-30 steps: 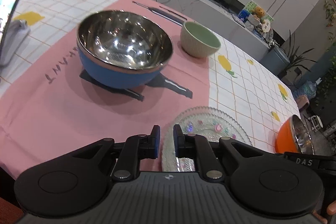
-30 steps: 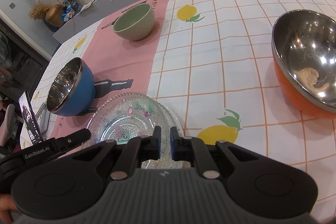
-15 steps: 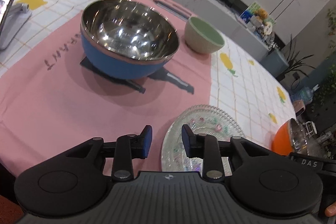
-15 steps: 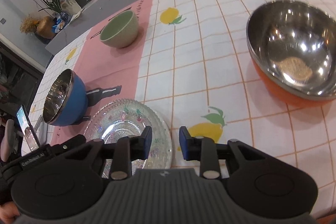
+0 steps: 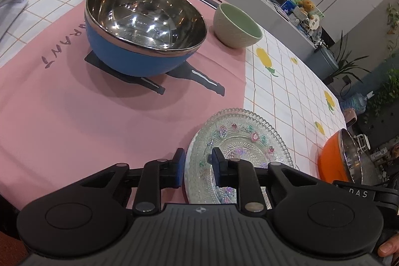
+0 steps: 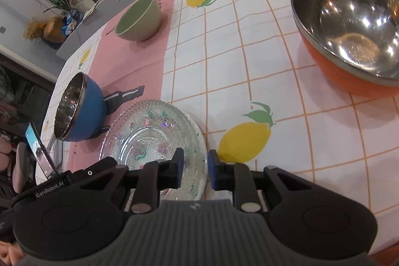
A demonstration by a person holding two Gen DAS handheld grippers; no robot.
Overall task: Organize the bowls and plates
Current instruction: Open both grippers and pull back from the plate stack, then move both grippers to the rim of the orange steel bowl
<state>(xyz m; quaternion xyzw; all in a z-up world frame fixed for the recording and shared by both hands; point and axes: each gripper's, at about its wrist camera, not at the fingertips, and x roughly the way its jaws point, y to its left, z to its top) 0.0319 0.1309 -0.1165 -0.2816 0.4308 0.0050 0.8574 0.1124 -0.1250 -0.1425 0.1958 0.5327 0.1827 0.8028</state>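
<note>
Plate: in the left wrist view, the clear glass one lay flat on the desk at the seam between the pink cloth and the lemon-checked one. It was in front of the blue bowl, with the green bowl further back and the orange bowl off to the right. Our left claw straddled the plate's near-left rim, one pad outside the edge and the other over the glass. Its jaws had just been closing with the rim between them, but a gap showed at both pads, so we judged it released and not yet gripping.

In the right wrist view, our right claw stood the same way over the near-right rim, inner finger above the plate and outer finger over the bare cloth. These jaws had also just been closing around the rim. A gap showed here too, so this claw held nothing.

We took the step in hand to be a two-sided pinch of the plate before lifting it. To do it well, we judged that:

- Each outer pad should sit low against the beaded edge, so the rim seats deep between the pads.
- Both claws should close evenly.
- The lift should come straight up and level.

The glass looked slick and heavy, so a shallow bite or one side leading could have let it tip or slide on the cloth.
</note>
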